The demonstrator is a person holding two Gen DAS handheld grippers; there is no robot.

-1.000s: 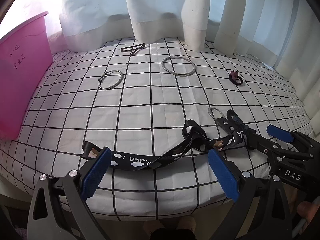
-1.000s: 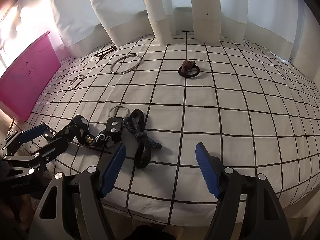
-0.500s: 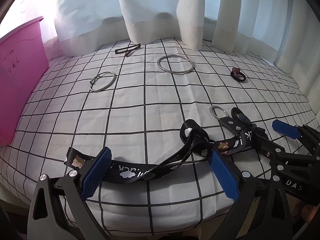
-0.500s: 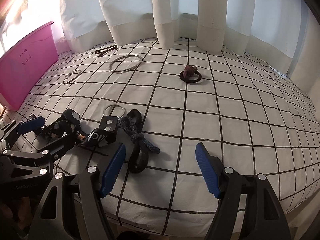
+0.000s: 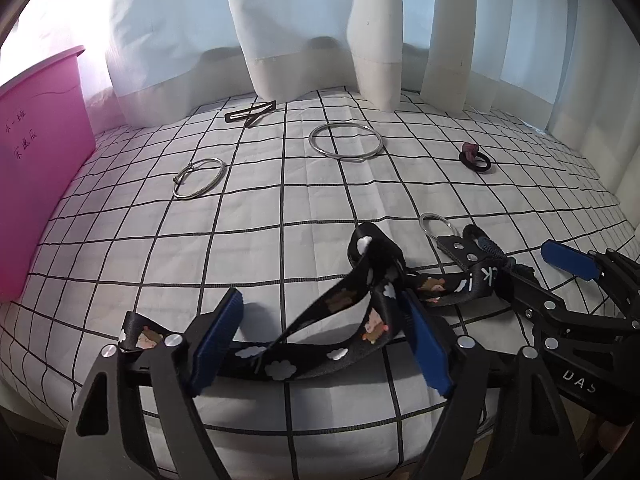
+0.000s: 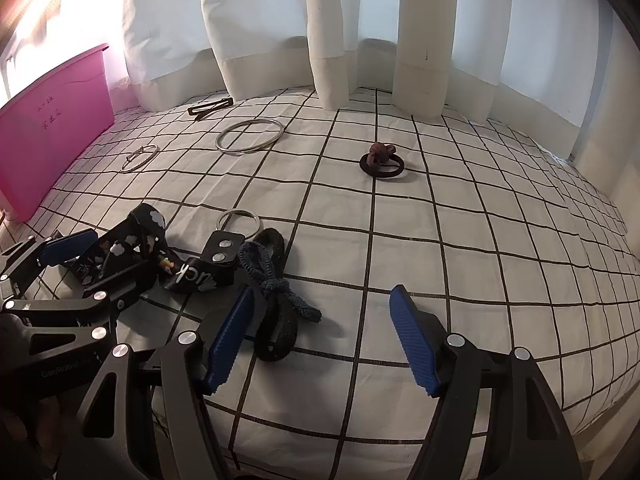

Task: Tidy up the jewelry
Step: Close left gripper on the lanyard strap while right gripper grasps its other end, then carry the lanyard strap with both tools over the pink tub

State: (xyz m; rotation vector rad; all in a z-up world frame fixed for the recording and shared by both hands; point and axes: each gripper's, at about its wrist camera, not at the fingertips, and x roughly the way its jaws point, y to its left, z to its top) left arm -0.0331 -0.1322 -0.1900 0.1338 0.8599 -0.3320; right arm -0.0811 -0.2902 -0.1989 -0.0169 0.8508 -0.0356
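A black lanyard [image 5: 340, 320] printed with clouds and bears lies on the checked cloth, with a key ring [image 5: 436, 225] at its end. My left gripper [image 5: 320, 340] is open, its blue pads on either side of the strap. My right gripper [image 6: 320, 336] is open just right of a dark hair tie [image 6: 276, 300] beside the lanyard [image 6: 192, 272]. A large silver bangle [image 5: 346, 141], a small silver bangle [image 5: 200, 178], a black hair clip [image 5: 250, 114] and a hair tie with a maroon charm [image 5: 474, 158] lie further back.
A pink plastic bin [image 5: 36, 168] stands at the left edge of the cloth. White curtains [image 5: 304, 28] hang along the back. The cloth's front edge drops off just below both grippers.
My left gripper has moved forward over the lanyard, so the strap now lies between its pads and looks bunched up. My right gripper has edged forward towards the dark hair tie.
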